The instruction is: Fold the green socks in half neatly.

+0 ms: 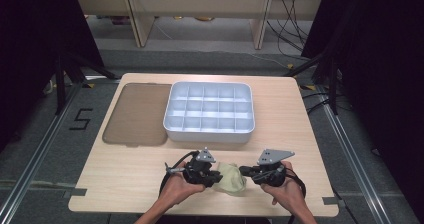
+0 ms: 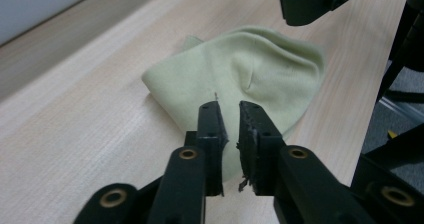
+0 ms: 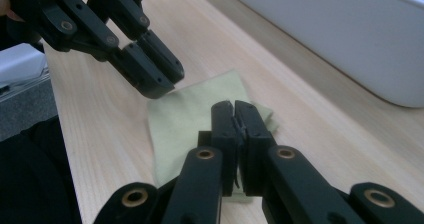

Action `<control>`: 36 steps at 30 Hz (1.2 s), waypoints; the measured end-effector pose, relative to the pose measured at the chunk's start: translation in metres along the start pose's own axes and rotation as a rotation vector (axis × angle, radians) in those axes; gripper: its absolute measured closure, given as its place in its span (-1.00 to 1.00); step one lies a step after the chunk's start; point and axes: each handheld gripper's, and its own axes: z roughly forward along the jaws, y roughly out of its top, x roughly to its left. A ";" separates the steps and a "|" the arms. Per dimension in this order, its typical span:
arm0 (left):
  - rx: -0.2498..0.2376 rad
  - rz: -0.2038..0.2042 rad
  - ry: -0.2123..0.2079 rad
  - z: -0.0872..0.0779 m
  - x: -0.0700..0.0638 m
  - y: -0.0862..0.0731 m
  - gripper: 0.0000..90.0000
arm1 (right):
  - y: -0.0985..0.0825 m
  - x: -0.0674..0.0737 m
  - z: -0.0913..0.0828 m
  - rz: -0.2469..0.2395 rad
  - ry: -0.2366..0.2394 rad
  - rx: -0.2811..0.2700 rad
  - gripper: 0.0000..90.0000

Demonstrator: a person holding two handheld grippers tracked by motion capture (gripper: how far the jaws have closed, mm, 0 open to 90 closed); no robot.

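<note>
Pale wood worktop (image 1: 130, 179) under me, dark curtains round it, and near its front edge lies the light green cloth (image 1: 231, 178), folded over and rumpled, between my two grippers. My left gripper (image 2: 229, 115) has its fingers nearly together, a narrow slit left, just above the cloth's near corner (whether they pinch it I cannot tell). My right gripper (image 3: 234, 113) is fully closed over the cloth's edge. Folding looks part done, I judge. Behind, the white compartment tray (image 1: 172, 115) stands empty, its brownish lid (image 1: 136, 115) lying flat beside it.
</note>
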 end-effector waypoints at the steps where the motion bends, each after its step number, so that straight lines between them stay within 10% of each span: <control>1: 0.034 0.042 0.002 -0.001 0.002 0.000 0.83 | 0.000 0.000 0.001 -0.001 0.003 0.013 0.95; 2: 0.006 0.001 0.005 0.003 -0.001 -0.002 0.85 | 0.000 0.001 0.004 0.005 0.009 0.014 0.95; 3: 0.068 0.066 0.008 0.001 0.003 -0.002 0.86 | 0.000 0.002 0.006 0.002 0.013 0.015 0.95; 5: 0.065 0.064 0.009 0.003 0.003 -0.003 0.86 | 0.000 0.002 0.008 -0.008 0.018 0.016 0.95; 9: 0.028 0.002 0.006 0.011 -0.002 -0.010 0.86 | -0.002 0.007 0.010 0.003 0.040 0.038 0.95; 11: 0.077 0.052 0.011 0.008 0.001 -0.011 0.86 | -0.004 0.007 0.011 -0.021 0.048 0.038 0.95; 12: 0.034 -0.001 0.012 0.011 -0.002 -0.013 0.86 | -0.006 0.009 0.010 -0.007 0.050 0.045 0.95; 16: 0.075 0.049 0.004 0.010 0.003 -0.014 0.86 | -0.010 0.009 0.013 -0.028 0.058 0.074 0.95; 17: 0.029 -0.003 0.005 0.013 0.000 -0.015 0.86 | -0.012 0.008 0.013 -0.025 0.044 0.090 0.95; 18: 0.080 0.047 0.006 0.010 0.003 -0.015 0.86 | -0.014 0.007 0.014 -0.022 0.041 0.105 0.95; 20: 0.030 -0.005 0.004 0.013 -0.002 -0.016 0.86 | -0.019 0.003 0.016 -0.019 0.028 0.124 0.95; 23: 0.067 0.039 -0.004 0.011 -0.003 -0.016 0.85 | -0.023 -0.003 0.016 -0.008 0.018 0.147 0.96; 36: 0.035 -0.017 -0.006 0.015 -0.009 -0.018 0.86 | -0.002 -0.009 0.009 -0.036 -0.027 0.038 0.96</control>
